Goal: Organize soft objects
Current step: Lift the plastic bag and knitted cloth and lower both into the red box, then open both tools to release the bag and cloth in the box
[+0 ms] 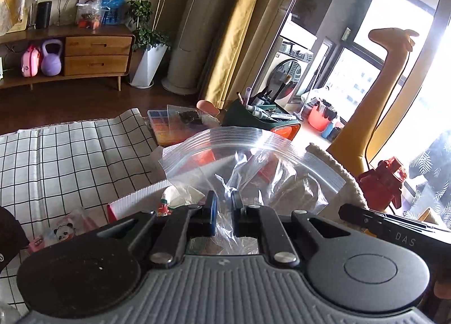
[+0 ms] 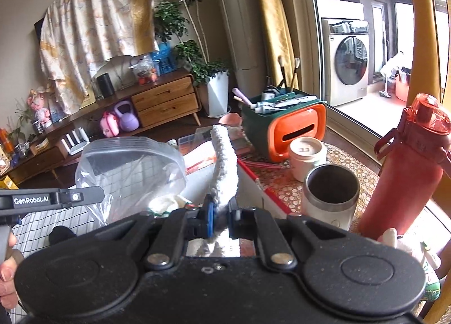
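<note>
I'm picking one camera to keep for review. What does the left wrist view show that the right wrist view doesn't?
Only the left wrist view shows the left claw pinching the zip bag and the grid-patterned cloth. Only the right wrist view shows the right claw gripping the white fuzzy cloth, plus the steel cup. Both show the bag, the red bottle and the orange-fronted organizer.

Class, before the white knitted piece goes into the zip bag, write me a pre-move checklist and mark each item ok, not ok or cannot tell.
1. Left gripper shut on the zip bag: ok.
2. Right gripper shut on the white knitted piece: ok.
3. Bag mouth open enough to take the piece: cannot tell; the plastic looks ballooned in the right wrist view.
4. Piece lined up with the mouth: not ok, it stands beside the bag.
5. Steel cup and red bottle out of the path: ok, both are on the far side from the bag.
</note>
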`<state>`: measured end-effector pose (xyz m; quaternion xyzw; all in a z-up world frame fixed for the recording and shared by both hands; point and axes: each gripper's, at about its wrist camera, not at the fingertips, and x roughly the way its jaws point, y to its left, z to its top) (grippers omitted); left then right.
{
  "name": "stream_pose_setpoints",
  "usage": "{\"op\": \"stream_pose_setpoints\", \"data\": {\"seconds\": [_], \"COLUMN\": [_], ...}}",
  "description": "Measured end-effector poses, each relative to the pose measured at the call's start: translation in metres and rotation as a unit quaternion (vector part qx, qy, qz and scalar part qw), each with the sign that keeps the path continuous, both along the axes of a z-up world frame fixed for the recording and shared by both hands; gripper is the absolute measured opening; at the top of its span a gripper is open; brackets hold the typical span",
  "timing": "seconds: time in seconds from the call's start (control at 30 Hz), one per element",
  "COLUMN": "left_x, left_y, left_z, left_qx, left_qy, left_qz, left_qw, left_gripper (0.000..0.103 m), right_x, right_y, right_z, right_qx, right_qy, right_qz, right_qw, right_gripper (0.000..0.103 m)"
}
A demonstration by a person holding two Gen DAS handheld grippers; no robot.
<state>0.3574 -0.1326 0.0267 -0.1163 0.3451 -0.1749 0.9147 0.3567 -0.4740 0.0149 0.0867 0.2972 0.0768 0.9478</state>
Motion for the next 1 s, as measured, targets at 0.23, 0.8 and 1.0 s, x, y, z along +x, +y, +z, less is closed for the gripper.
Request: {"op": "stream_pose_setpoints", "data": {"seconds": [0.23, 0.8, 1.0], "left_x": [0.037, 0.075, 0.077], "left_y": [-0.018, -0.022, -0.024], "left_z": [-0.024, -0.112, -0.124], "left_qx": [-0.011, 0.024, 0.032], "left_qy": [0.008, 0.069, 0.095], "left_qz": [0.006, -0.002, -0.017], "left_qw": [0.9999, 0.9973, 0.9948], "left_gripper": [0.010, 0.010, 0.010], "right_x": [0.029, 0.057, 0.055], "right_y": [-0.006, 0.026, 0.024], "right_z": [-0.029, -0.102, -0.098], "right_qx": [0.004, 0.005, 0.006], "right_qy": [0.021, 0.097, 0.098], "right_qz": [-0.012, 0.022, 0.022], "right_qw": [1.000, 0.995, 0.995], "right_gripper": [0.008, 0.010, 0.020]}}
